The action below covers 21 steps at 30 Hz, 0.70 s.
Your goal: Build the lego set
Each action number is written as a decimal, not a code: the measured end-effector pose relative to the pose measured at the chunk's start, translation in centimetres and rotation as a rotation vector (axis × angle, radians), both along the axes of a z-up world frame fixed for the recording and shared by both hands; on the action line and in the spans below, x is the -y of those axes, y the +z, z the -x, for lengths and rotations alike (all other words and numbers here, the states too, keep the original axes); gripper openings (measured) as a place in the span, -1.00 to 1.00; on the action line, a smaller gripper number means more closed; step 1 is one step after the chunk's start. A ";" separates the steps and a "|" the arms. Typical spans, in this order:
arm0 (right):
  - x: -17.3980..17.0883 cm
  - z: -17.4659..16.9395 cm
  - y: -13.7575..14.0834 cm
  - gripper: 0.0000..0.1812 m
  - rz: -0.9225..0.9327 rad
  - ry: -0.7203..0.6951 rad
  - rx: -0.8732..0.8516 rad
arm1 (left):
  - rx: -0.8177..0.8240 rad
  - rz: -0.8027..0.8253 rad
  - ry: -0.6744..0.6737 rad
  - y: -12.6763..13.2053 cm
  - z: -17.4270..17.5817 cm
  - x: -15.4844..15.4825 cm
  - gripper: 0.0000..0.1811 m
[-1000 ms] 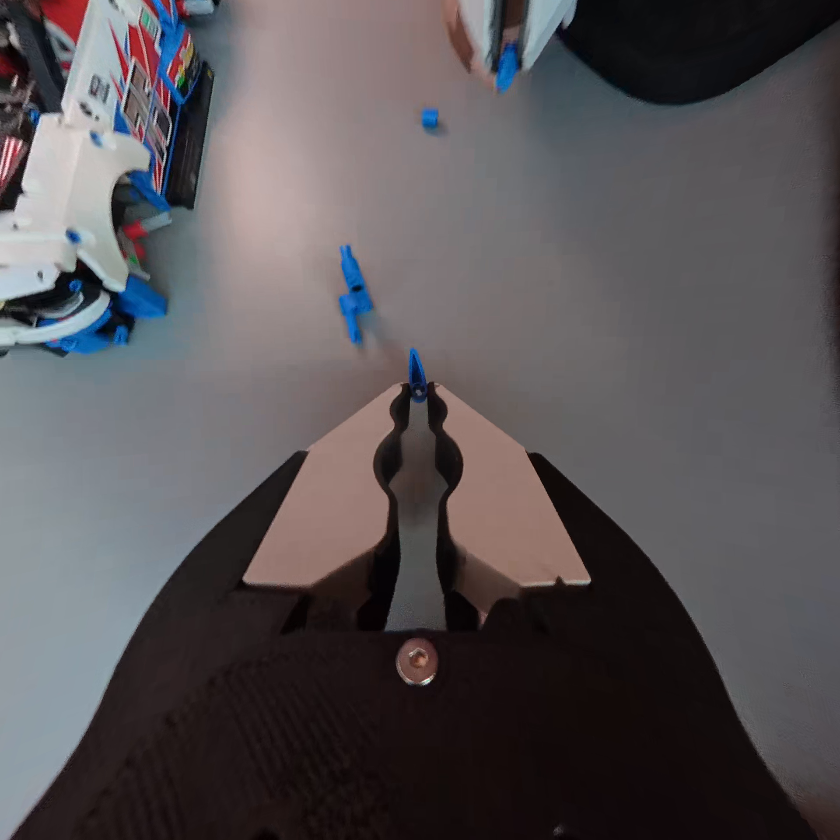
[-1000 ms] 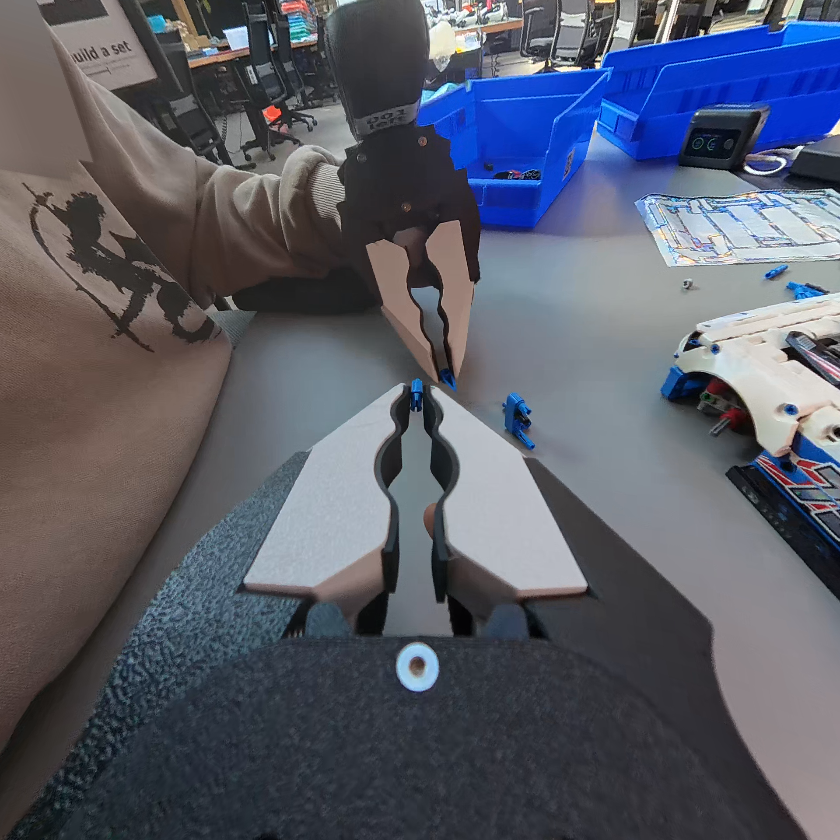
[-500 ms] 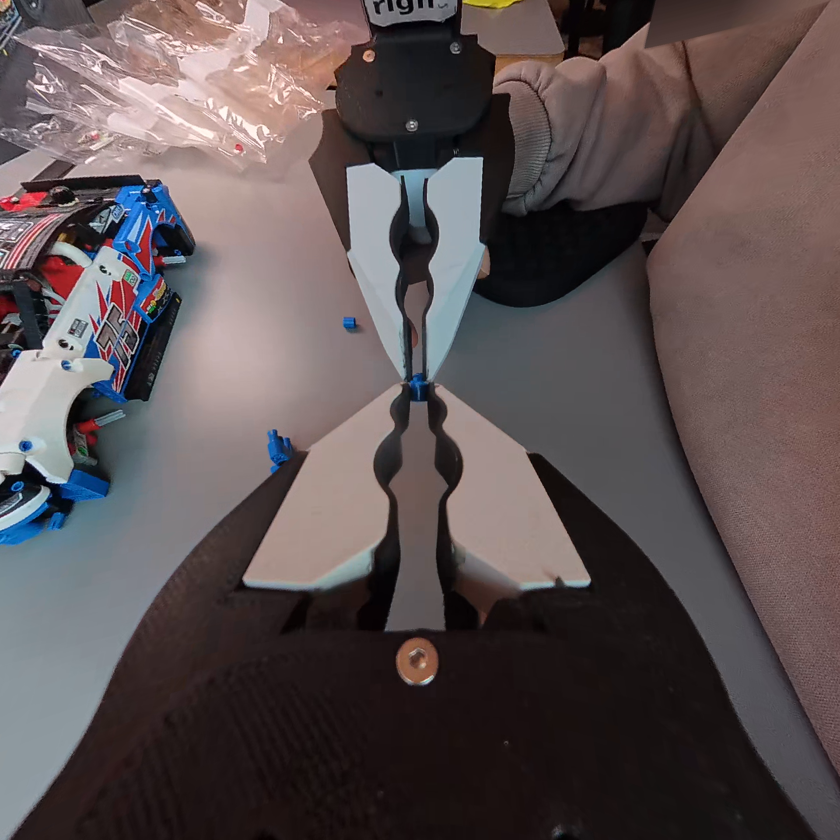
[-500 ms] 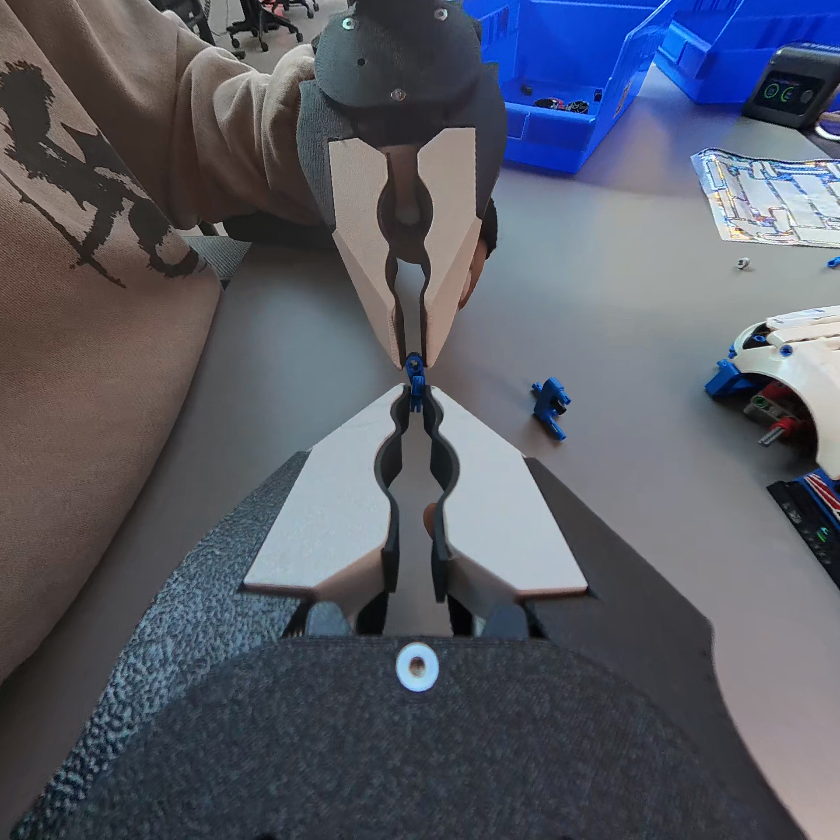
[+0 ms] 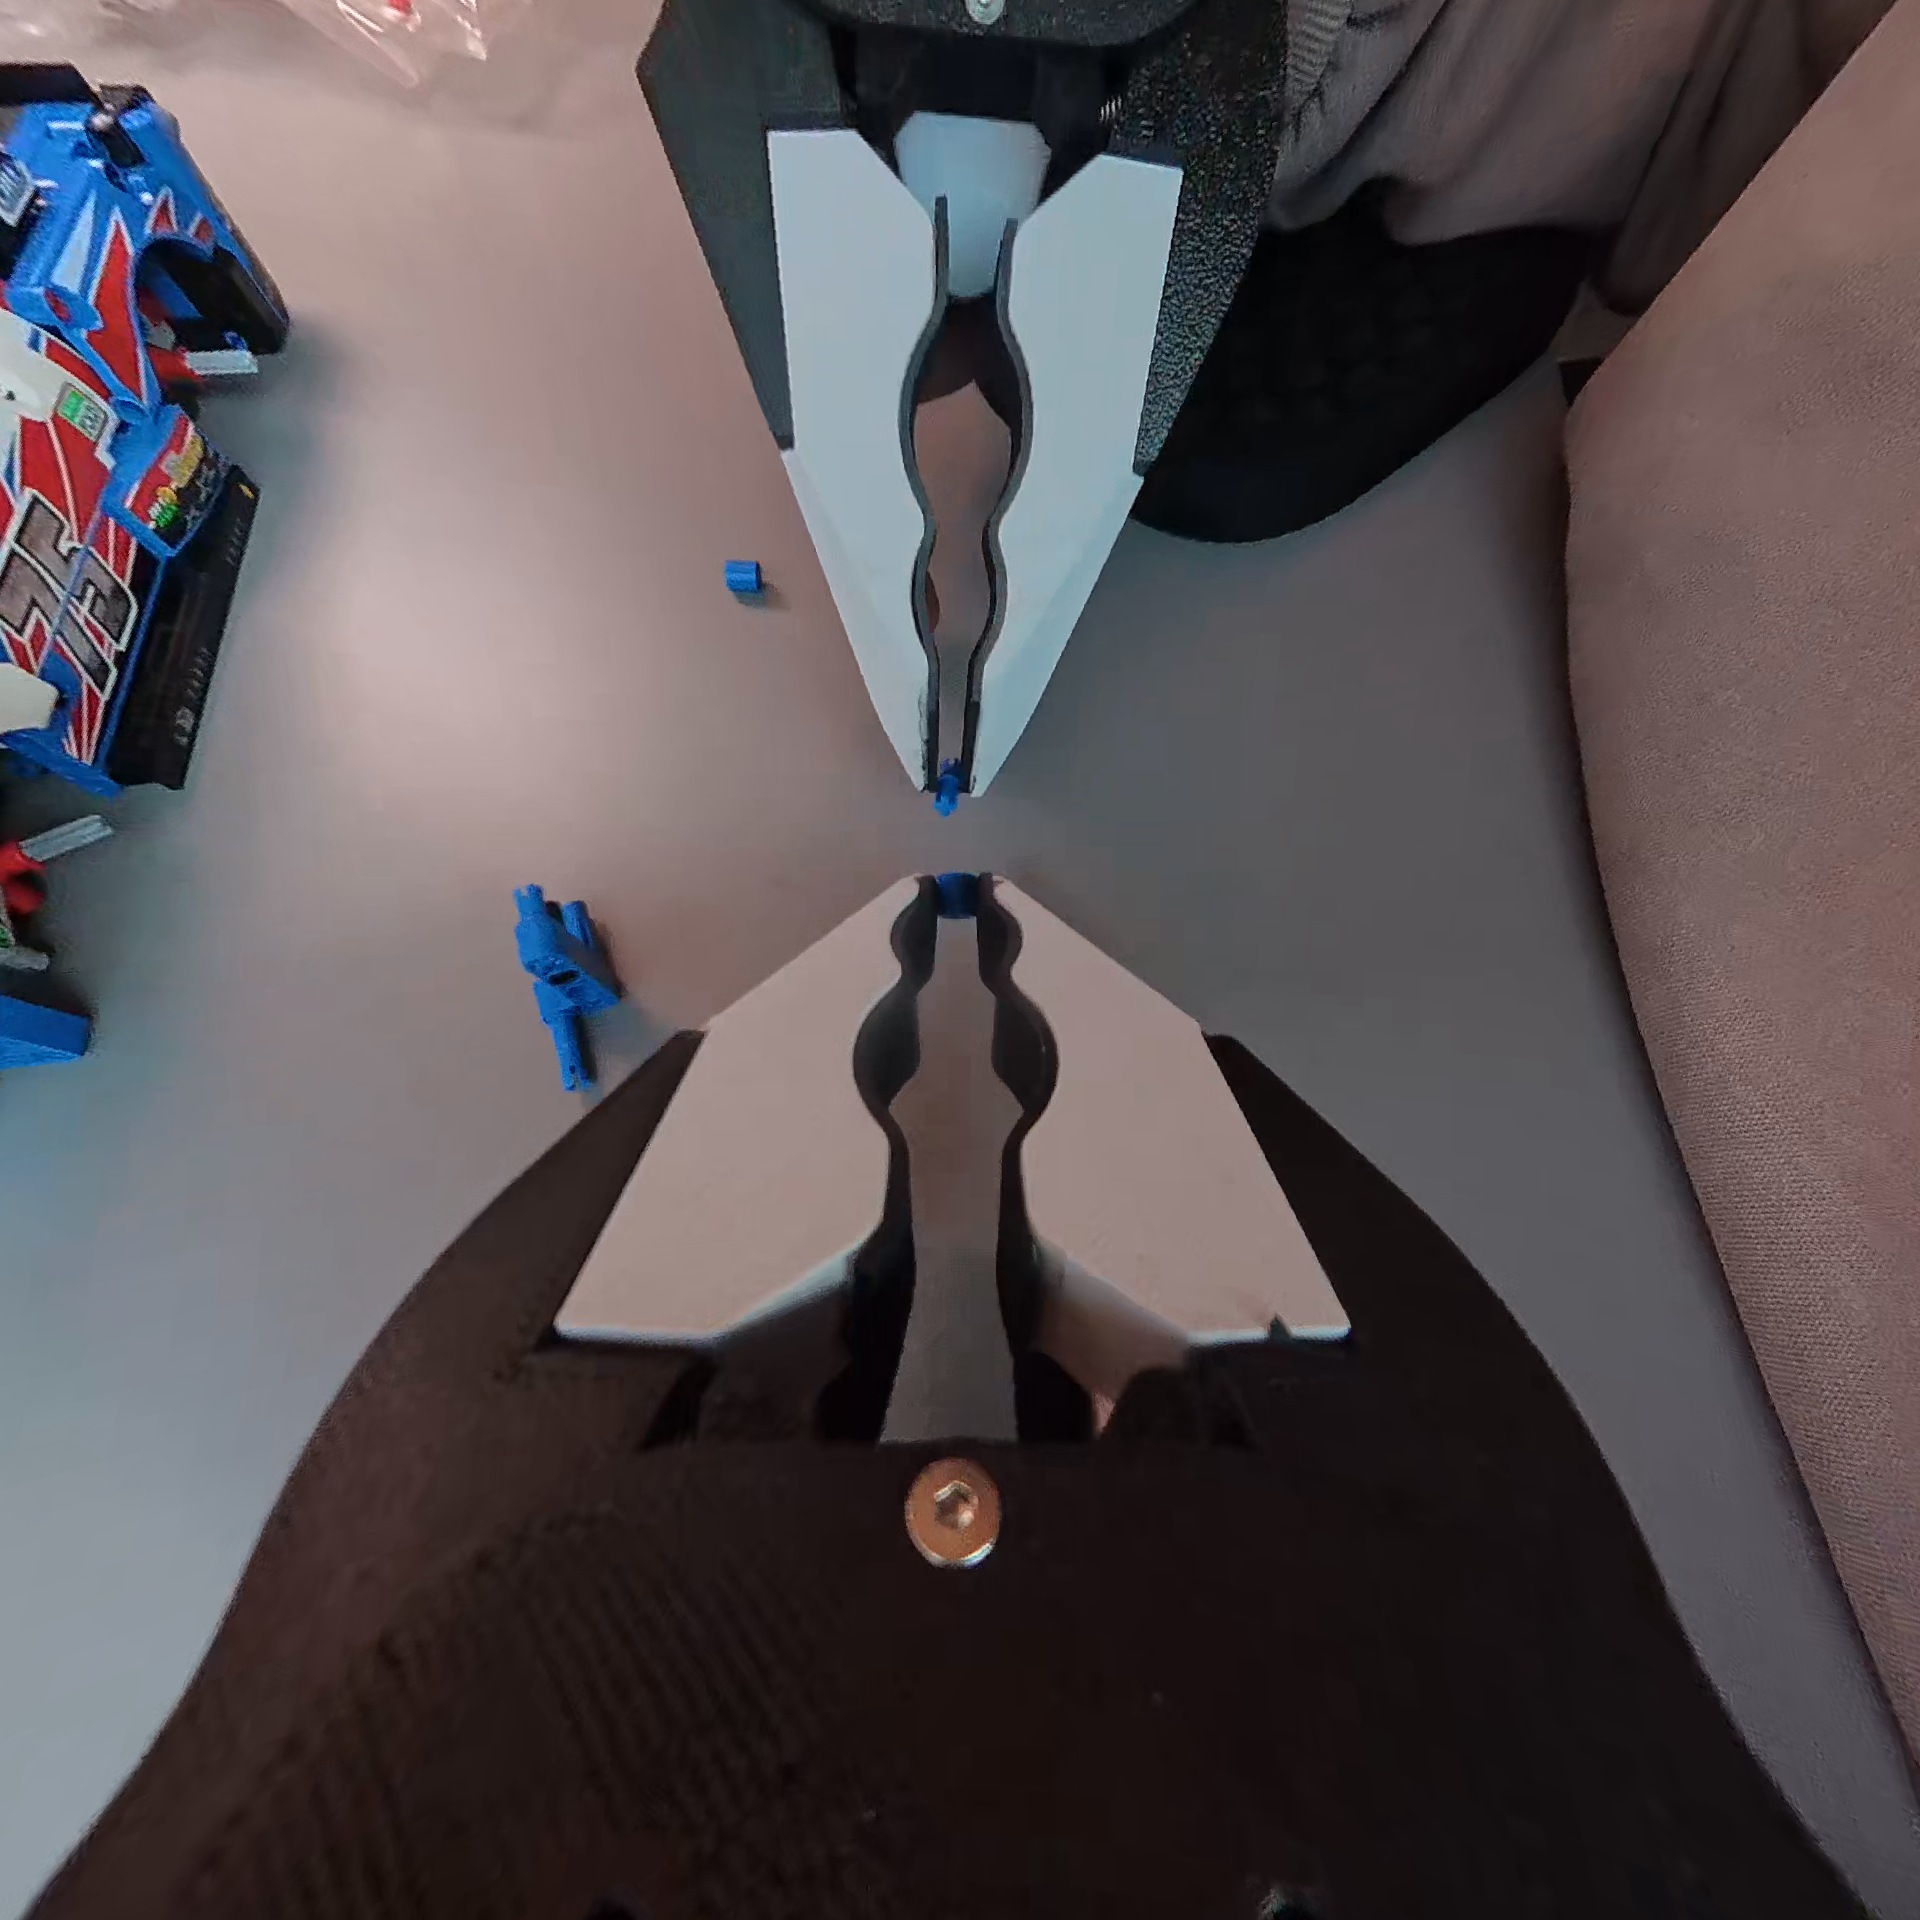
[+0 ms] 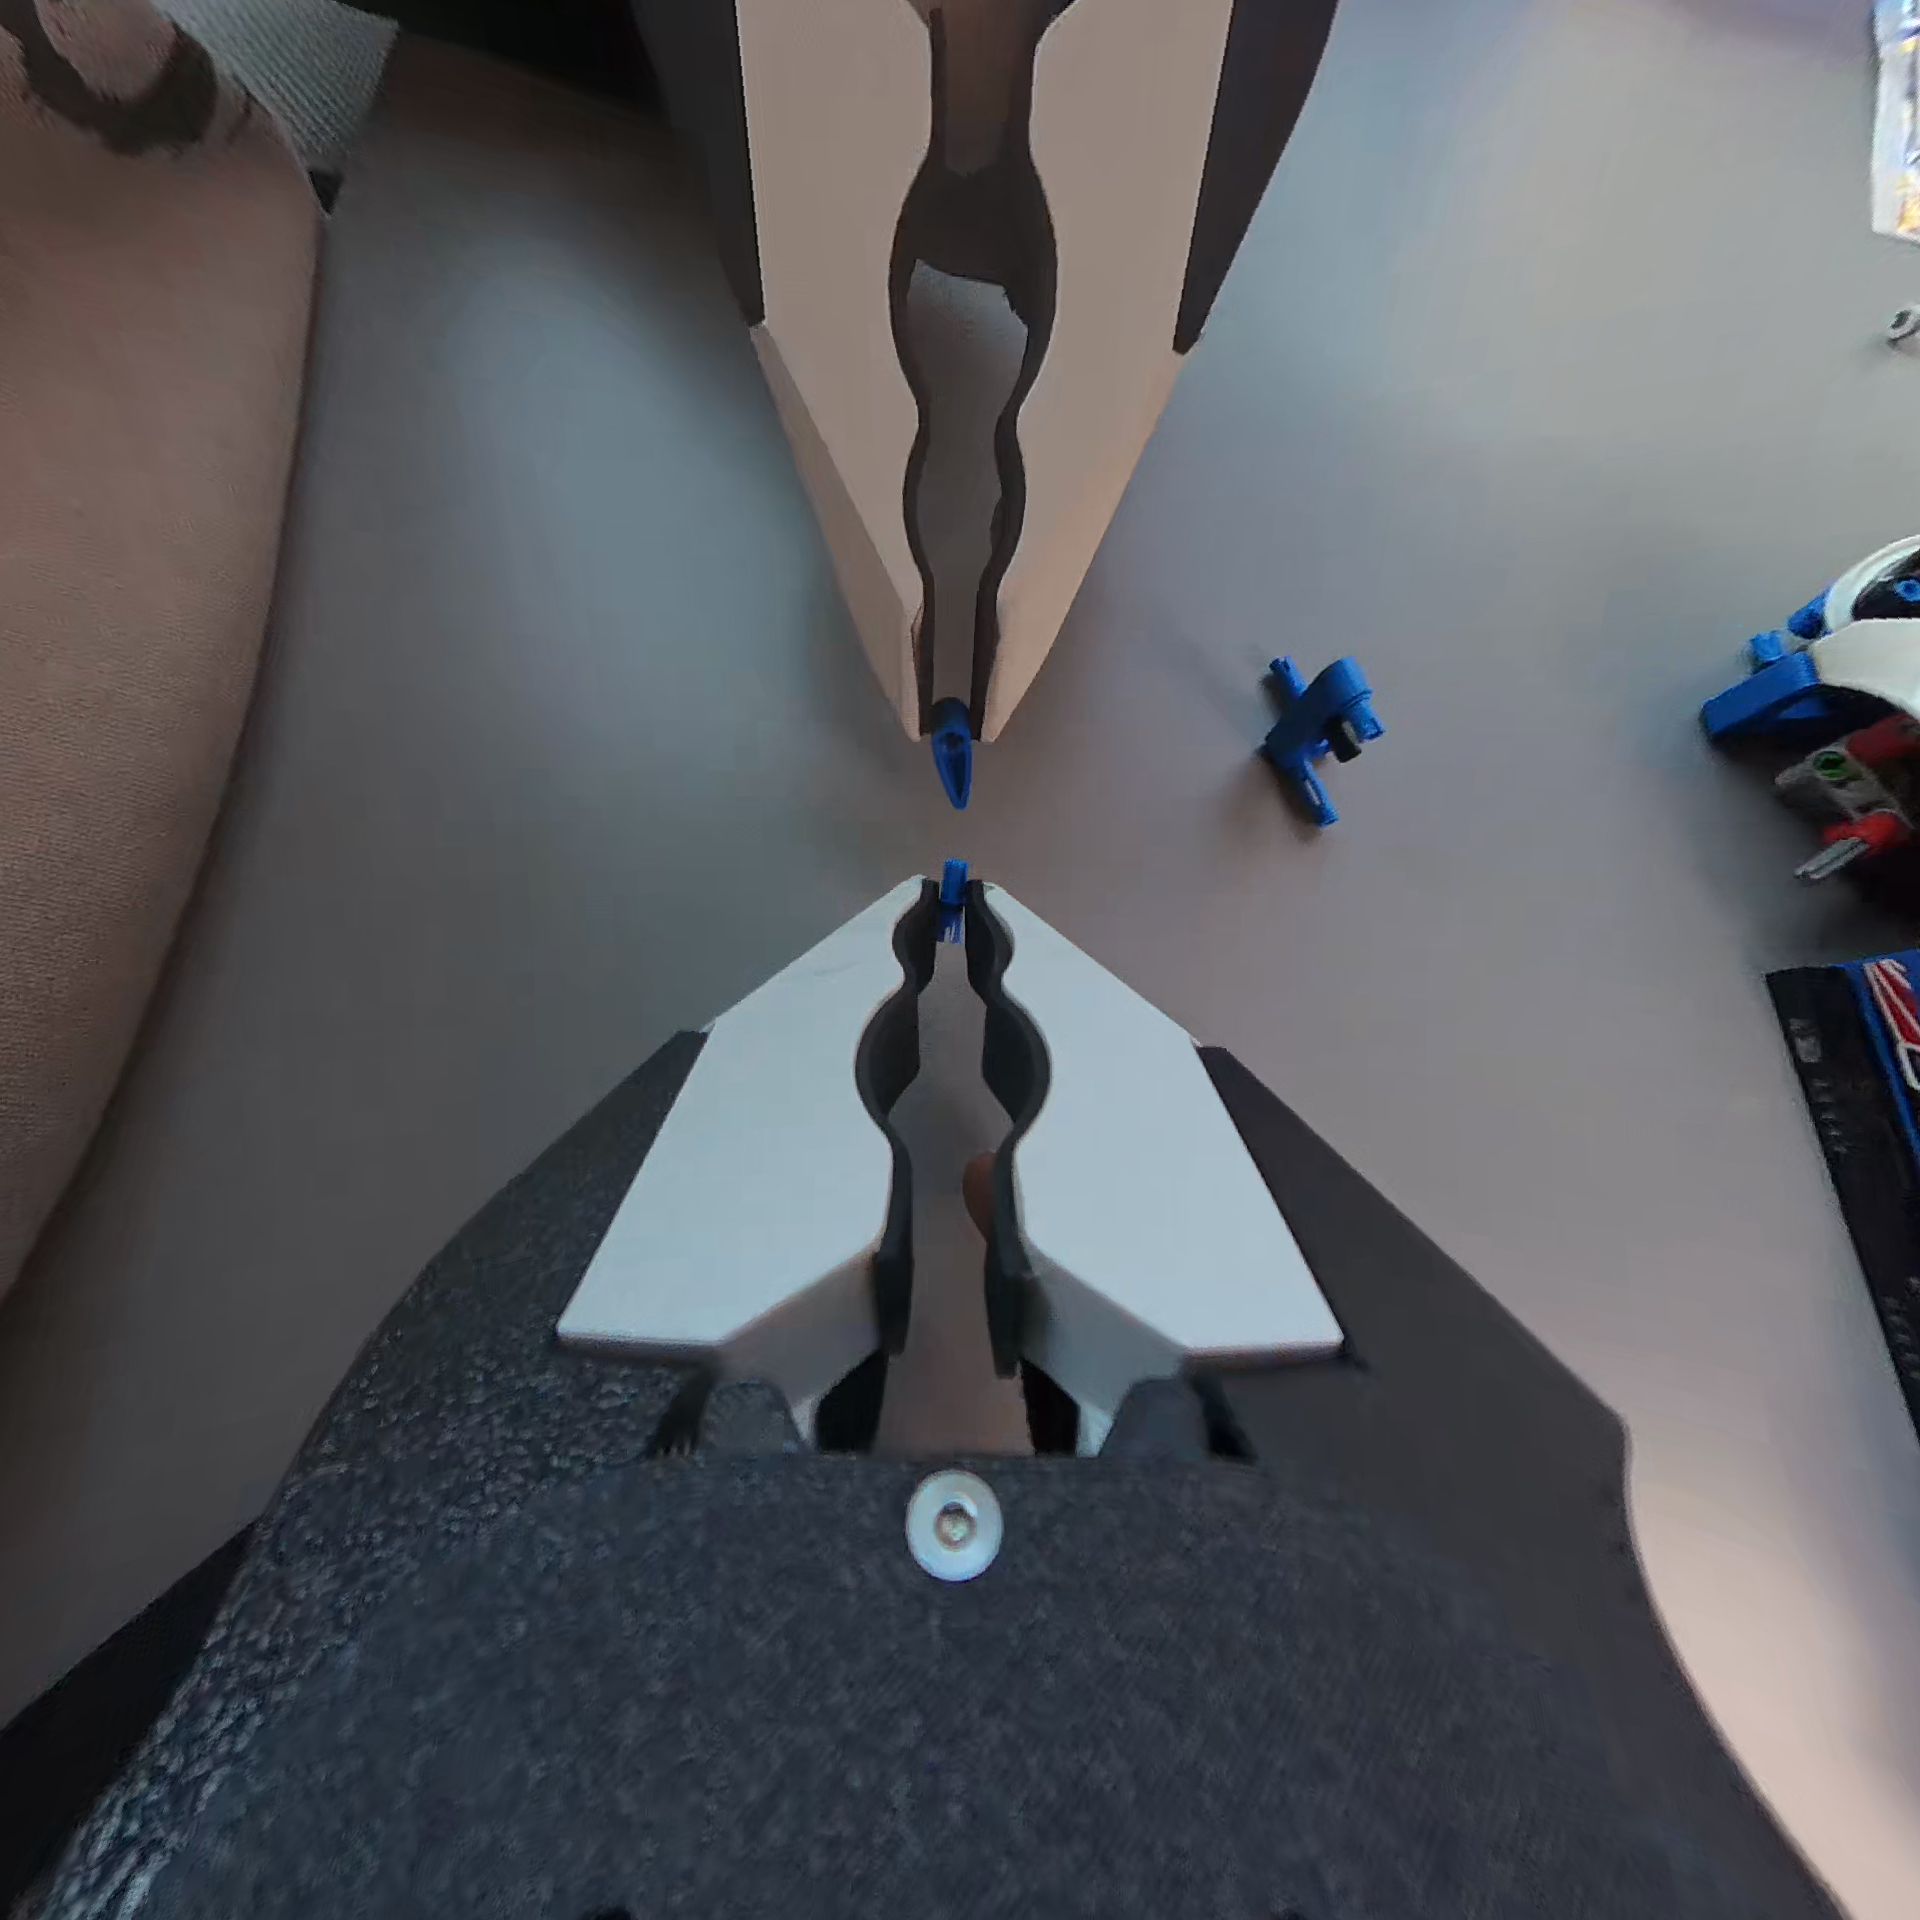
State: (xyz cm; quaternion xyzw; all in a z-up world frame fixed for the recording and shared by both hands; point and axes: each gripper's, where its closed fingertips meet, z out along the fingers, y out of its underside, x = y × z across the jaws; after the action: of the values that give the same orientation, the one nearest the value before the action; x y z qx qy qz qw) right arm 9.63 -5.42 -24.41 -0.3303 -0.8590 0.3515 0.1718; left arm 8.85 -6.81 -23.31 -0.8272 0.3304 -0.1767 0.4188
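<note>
Left claw (image 5: 957, 883) pinches small blue bush (image 5: 956, 896) at tips; right claw (image 6: 948, 888) pinches blue pin (image 6: 951, 896). Tips face each other, apart, above grey desk (image 5: 1299, 831). Judged step: mate pin into bush. Align axes, press straight, keep grips firm. Blue connector sub-assembly (image 6: 1317, 732) lies right of right claw; car model (image 5: 94, 499) far left of left claw.

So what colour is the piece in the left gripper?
Blue piece, clearest in the right wrist view.

Two grippers (image 5: 954, 896) (image 6: 952, 891), each pinching one blue pin (image 5: 954, 894) (image 6: 951, 896); two loose blue pieces (image 5: 561, 966) (image 5: 743, 578); one part-built car (image 5: 94, 499).
</note>
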 end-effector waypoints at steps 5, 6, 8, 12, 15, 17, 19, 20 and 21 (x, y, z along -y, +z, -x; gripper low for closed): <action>0.2 0.0 -0.4 -0.98 -0.002 0.004 0.011 | -0.024 0.034 0.005 -1.2 0.0 -0.2 -0.94; 0.2 0.1 -0.3 -0.98 0.005 0.003 0.005 | -0.026 0.039 0.008 -1.3 0.0 -0.2 -0.94; 0.4 0.3 0.1 -0.97 0.026 0.003 -0.014 | -0.032 0.043 0.009 -1.6 0.0 -0.2 -0.94; 0.7 0.4 0.0 -0.98 0.042 0.006 -0.022 | -0.050 0.037 0.012 -1.9 0.0 -0.3 -0.94; 0.9 0.5 0.0 -0.97 0.045 0.010 -0.028 | -0.079 0.023 0.011 -2.0 0.0 -0.4 -0.94; 1.0 0.6 0.2 -0.97 0.057 0.007 -0.039 | -0.092 0.015 0.008 -2.1 0.1 -0.4 -0.94; 0.9 0.7 0.5 -0.98 0.075 0.000 -0.049 | -0.090 0.017 0.007 -2.1 0.1 -0.4 -0.92; 0.9 0.8 0.7 -0.97 0.083 -0.003 -0.056 | -0.088 0.018 0.007 -2.1 0.2 -0.3 -0.92; 0.8 0.9 0.9 -0.98 0.089 -0.005 -0.068 | -0.080 0.018 0.006 -1.9 0.2 -0.3 -0.90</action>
State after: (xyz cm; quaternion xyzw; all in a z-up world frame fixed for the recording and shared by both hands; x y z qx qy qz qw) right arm 8.77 -6.27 -23.52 -0.3277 -0.8353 0.3999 0.1870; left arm 8.63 -6.53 -25.26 -0.8384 0.3428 -0.1453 0.3981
